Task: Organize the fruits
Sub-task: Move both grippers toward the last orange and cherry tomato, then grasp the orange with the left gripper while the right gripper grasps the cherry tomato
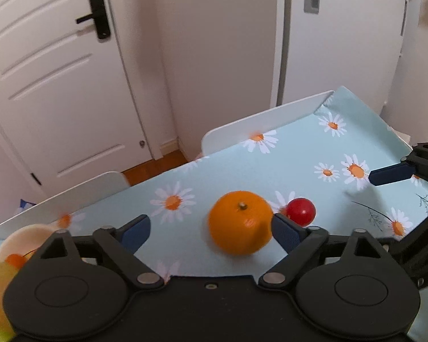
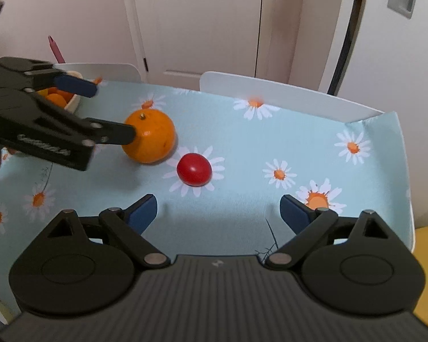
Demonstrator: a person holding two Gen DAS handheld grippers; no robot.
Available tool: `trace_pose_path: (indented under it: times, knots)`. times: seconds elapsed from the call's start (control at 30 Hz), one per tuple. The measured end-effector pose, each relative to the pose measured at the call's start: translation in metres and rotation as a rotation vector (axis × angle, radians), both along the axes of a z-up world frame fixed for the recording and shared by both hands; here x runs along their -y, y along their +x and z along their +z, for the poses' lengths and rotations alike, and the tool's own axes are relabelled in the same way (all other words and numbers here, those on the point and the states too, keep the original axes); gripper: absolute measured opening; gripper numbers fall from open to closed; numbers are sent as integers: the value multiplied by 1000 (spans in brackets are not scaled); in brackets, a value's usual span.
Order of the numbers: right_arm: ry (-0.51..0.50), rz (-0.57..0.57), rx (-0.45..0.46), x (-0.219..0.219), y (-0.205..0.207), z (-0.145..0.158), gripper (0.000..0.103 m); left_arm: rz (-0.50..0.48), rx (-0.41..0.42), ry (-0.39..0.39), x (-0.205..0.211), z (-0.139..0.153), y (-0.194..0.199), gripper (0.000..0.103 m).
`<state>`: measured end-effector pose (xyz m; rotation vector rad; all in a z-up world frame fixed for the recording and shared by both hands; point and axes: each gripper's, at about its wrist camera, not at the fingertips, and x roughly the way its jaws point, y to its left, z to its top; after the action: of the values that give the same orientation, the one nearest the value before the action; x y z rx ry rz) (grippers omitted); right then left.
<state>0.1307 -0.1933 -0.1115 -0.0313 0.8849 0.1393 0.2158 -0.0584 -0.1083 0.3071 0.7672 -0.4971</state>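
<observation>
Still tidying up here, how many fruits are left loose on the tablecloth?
2: an orange at the left gripper fingers, and a small red fruit beside it. More sit in the bowl, partly hidden.

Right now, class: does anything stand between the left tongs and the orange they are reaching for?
Nothing visible. The open left tongs already straddle the orange on the daisy tablecloth. The red cherry tomato sits just beyond one finger, beside the orange, not in the path.
</observation>
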Motion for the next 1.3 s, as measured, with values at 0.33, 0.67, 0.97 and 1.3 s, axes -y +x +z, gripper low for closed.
trace_pose_path:
  times: [0.33,0.67,0.97,1.3]
  knots:
    - [6,51,-19,-1,19,-14,96,-62,-50,-28,16,-16,15,73]
    - [18,90,-23,-5,29,-19,92,-80,-50,37,29,-24,14,67]
    - [24,104,-33,-4,31,-21,81,-59,-57,22,22,-24,13,66]
    - [18,152,-19,-12,38,-22,70,-30,-46,51,4,-21,2,66]
